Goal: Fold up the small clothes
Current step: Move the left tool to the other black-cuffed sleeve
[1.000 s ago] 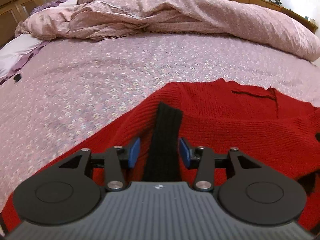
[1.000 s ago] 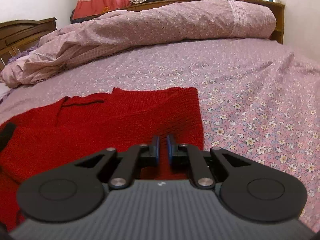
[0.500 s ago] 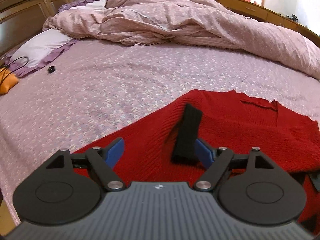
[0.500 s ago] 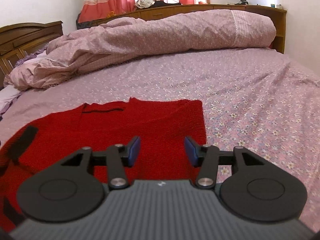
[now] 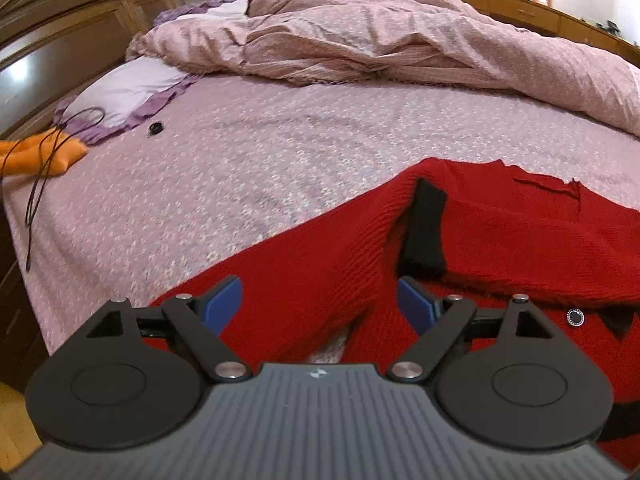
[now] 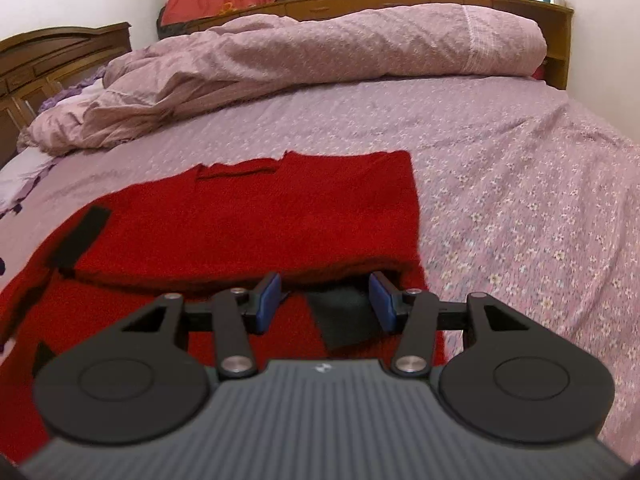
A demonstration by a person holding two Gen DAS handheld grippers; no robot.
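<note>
Wide bed (image 5: 280, 152), covered in a mauve flowered sheet, mostly bare to the left of and beyond the work area. Far side bounded by a rumpled duvet (image 5: 400, 40) heaped across the width; head end closed off by a dark wooden headboard (image 5: 72, 28). Near the headboard: a pale purple pillow (image 5: 124, 88), an orange cloth (image 5: 36, 152) with a thin dark cord (image 5: 36, 196) trailing toward the bed's edge, and a small black object (image 5: 155, 128) on the sheet, all well apart from the garment. In the right wrist view, open sheet to the right, running out to a white wall (image 6: 608, 20).

Red knitted sweater (image 5: 520, 236) spread flat on the near part of the bed, one sleeve folded in over the body, its black cuff (image 5: 424, 232) lying just beyond and between the blue pads. Dark button (image 5: 575, 317) on the knit, right of the tool.

Left gripper (image 5: 320, 308): jaws standing wide apart and just been opening further, nothing clamped; red sleeve fabric under the gap, no pad pressing on it.

Right gripper (image 6: 326, 300): jaws parted to a middling gap, gripping nothing, above the sweater's near right corner (image 6: 404, 276). Folded red edge just ahead of the pads, a dark cuff (image 6: 344, 316) lying loose under the gap.
</note>
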